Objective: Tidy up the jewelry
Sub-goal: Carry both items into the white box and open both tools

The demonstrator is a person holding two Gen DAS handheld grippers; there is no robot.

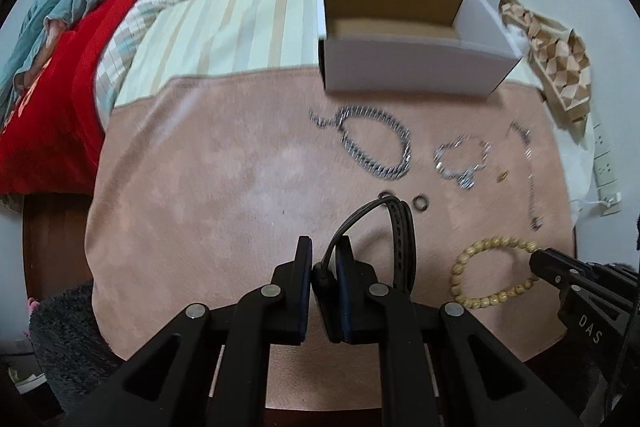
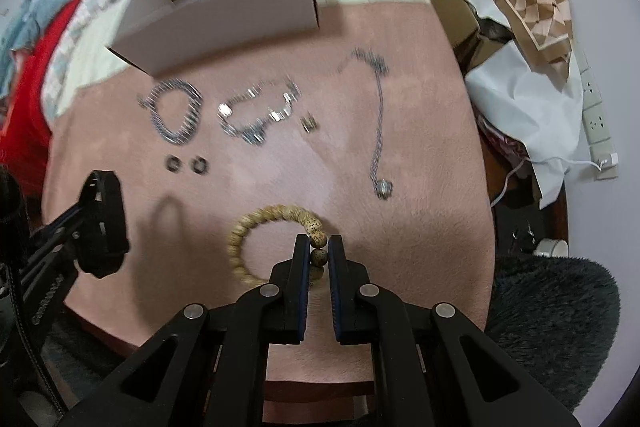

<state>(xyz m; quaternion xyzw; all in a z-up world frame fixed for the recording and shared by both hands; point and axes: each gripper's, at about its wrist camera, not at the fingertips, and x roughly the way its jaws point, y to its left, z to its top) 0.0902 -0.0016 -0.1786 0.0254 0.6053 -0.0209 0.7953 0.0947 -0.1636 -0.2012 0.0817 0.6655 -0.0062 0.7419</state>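
between the fingers of the left gripper (image 1: 324,259) sits a black band (image 1: 400,227), its end pinched by nearly closed jaws while the rest arches up ahead of the tips. further ahead and slightly right stands the white box (image 1: 408,67), open-topped, with the chain bracelet (image 1: 376,143) and two small rings (image 1: 420,202) lying between. to the right, the right gripper (image 2: 319,247) is closed narrowly on the bead bracelet (image 2: 272,223), whose loop rests on the pink cloth (image 2: 280,167) just left of its tips. lift each piece clear before carrying it over the box wall (a dragged loop would likely snag the cloth). the only readable writing is "das" on the right gripper's side.
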